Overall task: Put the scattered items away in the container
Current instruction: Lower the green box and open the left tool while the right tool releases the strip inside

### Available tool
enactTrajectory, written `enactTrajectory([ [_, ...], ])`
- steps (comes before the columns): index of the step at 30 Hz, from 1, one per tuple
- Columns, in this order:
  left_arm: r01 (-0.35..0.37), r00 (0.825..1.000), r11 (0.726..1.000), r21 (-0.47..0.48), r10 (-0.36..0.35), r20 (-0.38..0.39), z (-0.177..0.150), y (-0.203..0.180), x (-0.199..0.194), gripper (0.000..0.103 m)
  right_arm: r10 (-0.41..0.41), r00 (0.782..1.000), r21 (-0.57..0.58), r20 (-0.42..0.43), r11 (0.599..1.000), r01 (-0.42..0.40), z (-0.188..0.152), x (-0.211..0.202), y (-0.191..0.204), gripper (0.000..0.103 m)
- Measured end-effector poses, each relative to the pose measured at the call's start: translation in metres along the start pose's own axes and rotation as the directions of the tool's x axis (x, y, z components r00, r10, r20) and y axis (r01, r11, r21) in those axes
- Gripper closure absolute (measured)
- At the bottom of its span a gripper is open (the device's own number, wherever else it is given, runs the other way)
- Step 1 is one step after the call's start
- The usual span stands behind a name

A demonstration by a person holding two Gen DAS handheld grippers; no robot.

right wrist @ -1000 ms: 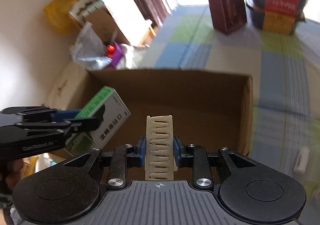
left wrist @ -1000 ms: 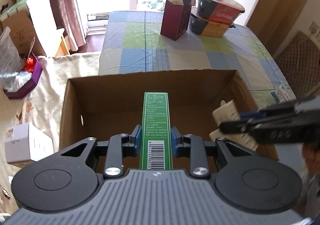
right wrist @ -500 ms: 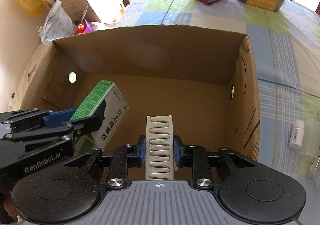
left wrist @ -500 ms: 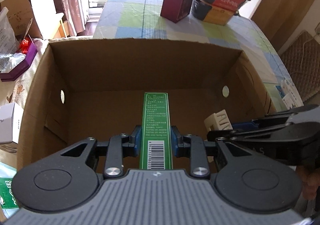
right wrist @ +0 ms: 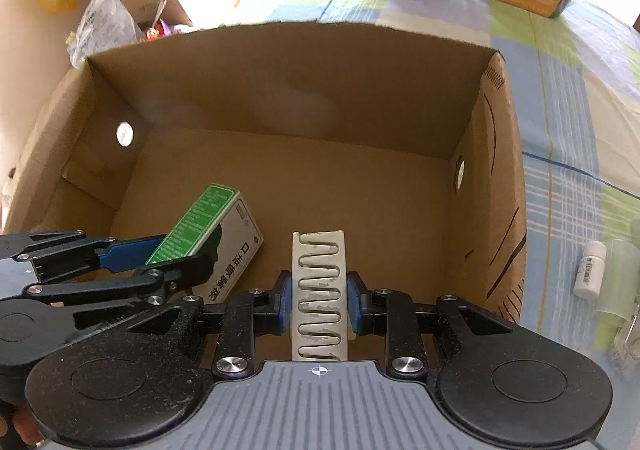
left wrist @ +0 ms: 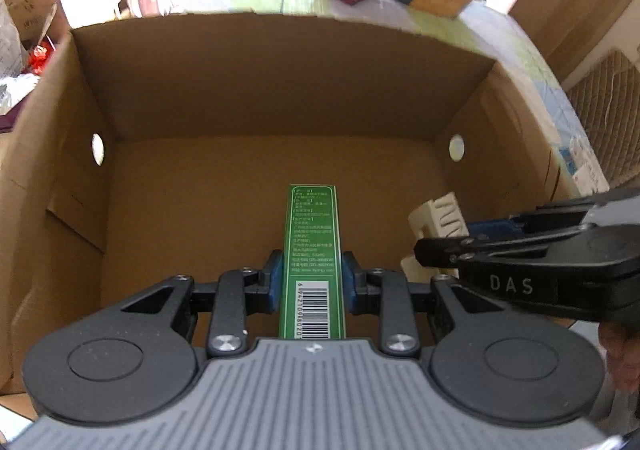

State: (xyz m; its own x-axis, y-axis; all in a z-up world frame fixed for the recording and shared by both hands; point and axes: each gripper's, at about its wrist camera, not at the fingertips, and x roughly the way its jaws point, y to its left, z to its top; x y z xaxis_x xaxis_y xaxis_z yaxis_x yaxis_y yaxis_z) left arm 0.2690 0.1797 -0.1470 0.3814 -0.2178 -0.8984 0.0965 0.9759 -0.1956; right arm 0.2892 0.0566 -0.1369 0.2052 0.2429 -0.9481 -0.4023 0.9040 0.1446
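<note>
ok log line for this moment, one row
phase: lowering into cardboard box | left claw: shut on green carton | right claw: shut on cream ridged piece | box floor: bare | released: none

green box held inside the carton

left gripper [left wrist: 311, 280] clamps a green box [left wrist: 312, 250] at frame centre, over the cardboard box [left wrist: 280, 89] floor. at right, the right gripper [left wrist: 448, 246] grips a cream ridged piece [left wrist: 436, 215].
</note>
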Motion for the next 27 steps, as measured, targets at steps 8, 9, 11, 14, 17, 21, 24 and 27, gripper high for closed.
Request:
enactTrajectory([
  [8,-0.038,0.998,0.999,0.002,0.038,-0.04,0.004,0.009,-0.002,0.052,0.009,1.0,-0.041,-0.027,0.999,-0.01,-0.005,0.004,0.005,0.05],
  [9,-0.044,0.998,0.999,0.002,0.044,-0.043,0.004,0.01,-0.003,0.048,0.012,0.999,-0.045,-0.03,0.999,-0.013,-0.006,0.004,0.005,0.048],
  [11,-0.062,0.997,0.998,0.004,0.062,-0.049,0.004,0.014,-0.004,0.042,0.015,0.999,-0.055,-0.038,0.998,-0.017,-0.006,0.004,0.006,0.044],
  [14,-0.083,0.995,0.997,-0.002,0.083,-0.059,0.004,0.02,-0.007,0.035,0.021,0.999,-0.064,-0.047,0.998,-0.024,-0.007,0.005,0.008,0.038],
  [17,-0.098,0.993,0.995,0.002,0.098,-0.065,0.002,0.022,-0.011,0.03,0.022,0.998,-0.07,-0.052,0.997,-0.026,-0.009,0.004,0.009,0.034],
  [21,-0.125,0.99,0.992,0.018,0.126,-0.06,0.001,0.022,-0.018,0.024,0.024,0.999,-0.082,-0.046,0.996,-0.027,-0.011,0.0,0.012,0.031],
  [24,-0.14,0.989,0.99,0.023,0.141,-0.053,0.001,0.021,-0.024,0.02,0.027,0.999,-0.086,-0.034,0.996,-0.029,-0.012,-0.005,0.012,0.03],
  [27,-0.145,0.988,0.989,0.022,0.146,-0.044,0.0,0.02,-0.03,0.019,0.025,1.0,-0.091,-0.019,0.996,-0.026,-0.013,-0.012,0.011,0.03],
])
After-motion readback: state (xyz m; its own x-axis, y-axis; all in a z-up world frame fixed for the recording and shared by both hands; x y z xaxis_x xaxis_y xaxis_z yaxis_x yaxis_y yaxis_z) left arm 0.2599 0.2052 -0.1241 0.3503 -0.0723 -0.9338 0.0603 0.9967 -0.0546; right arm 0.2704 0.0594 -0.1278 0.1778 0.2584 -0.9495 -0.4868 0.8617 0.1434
